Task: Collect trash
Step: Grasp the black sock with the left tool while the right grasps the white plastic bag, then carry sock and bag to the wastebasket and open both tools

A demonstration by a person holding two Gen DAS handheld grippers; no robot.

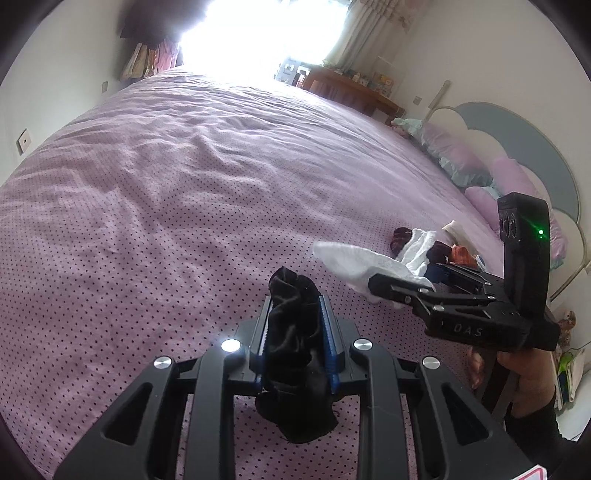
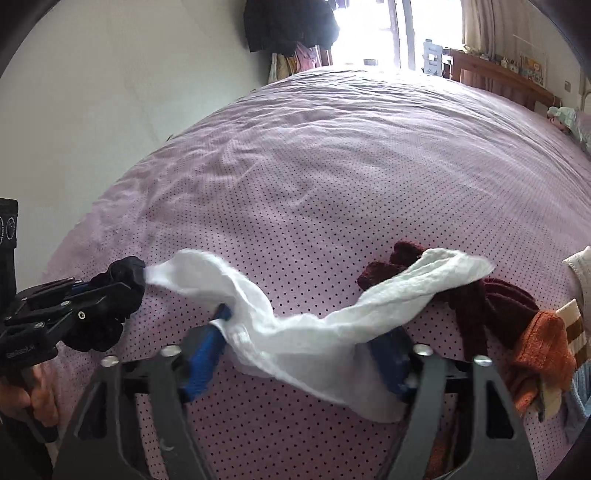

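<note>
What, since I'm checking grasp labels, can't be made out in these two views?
1. Right wrist view: the white cloth drapes over the fingertips of the right hand-held gripper, hiding any contact.
2. Right wrist view: the cream item is cut off by the frame edge.
3. Left wrist view: glare whites out the window.
4. Left wrist view: the black cloth in the left hand-held gripper is bunched; what it is remains unclear.

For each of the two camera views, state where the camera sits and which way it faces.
Left wrist: behind the left gripper, facing along the purple bed toward the window; right gripper and hand visible.
Right wrist: behind the right gripper, facing likewise; left gripper visible.
Shared: bed, black cloth, white cloth.
</note>
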